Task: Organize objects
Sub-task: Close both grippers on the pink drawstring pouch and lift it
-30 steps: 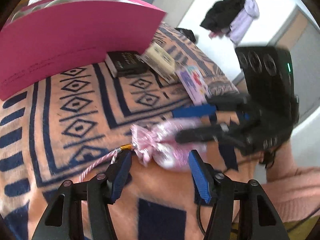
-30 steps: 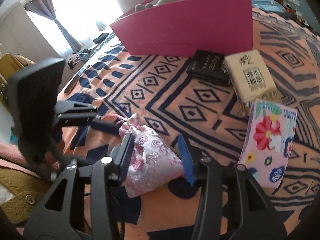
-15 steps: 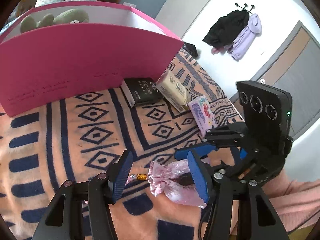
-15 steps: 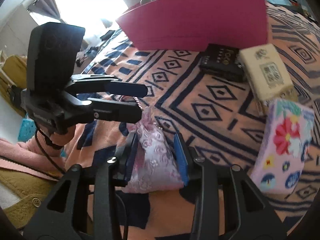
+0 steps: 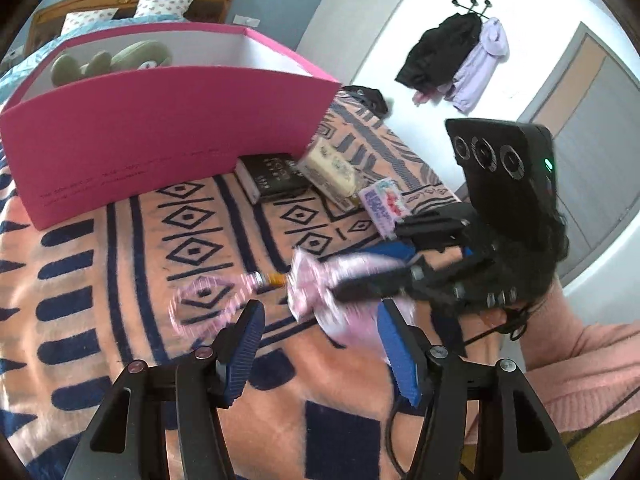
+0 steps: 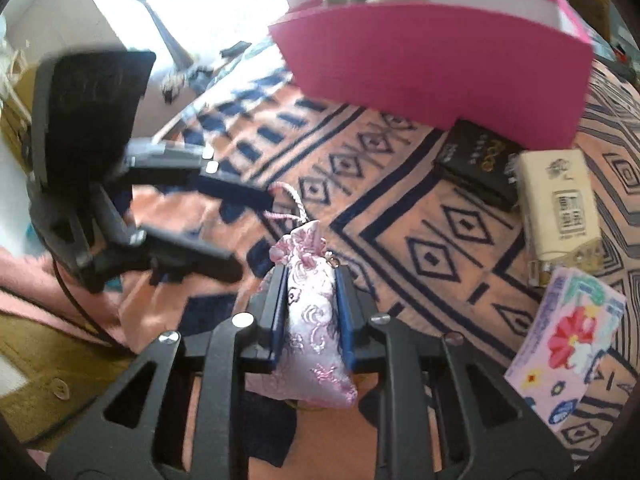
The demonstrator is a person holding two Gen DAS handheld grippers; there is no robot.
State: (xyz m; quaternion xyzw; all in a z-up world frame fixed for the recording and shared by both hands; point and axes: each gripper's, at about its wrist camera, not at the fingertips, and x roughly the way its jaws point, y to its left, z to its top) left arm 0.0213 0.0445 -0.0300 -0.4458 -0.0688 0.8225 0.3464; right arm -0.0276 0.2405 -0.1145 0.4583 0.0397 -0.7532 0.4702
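Right gripper (image 6: 311,304) clamps the pink brocade drawstring pouch (image 6: 310,320) mid-frame; left gripper (image 5: 320,344) gapes wide, empty. Next, probably: carry it up into the magenta cardboard box (image 6: 432,56).

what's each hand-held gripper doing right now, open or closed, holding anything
Left hand-held gripper: open, holding nothing.
Right hand-held gripper: closed on the pink pouch.
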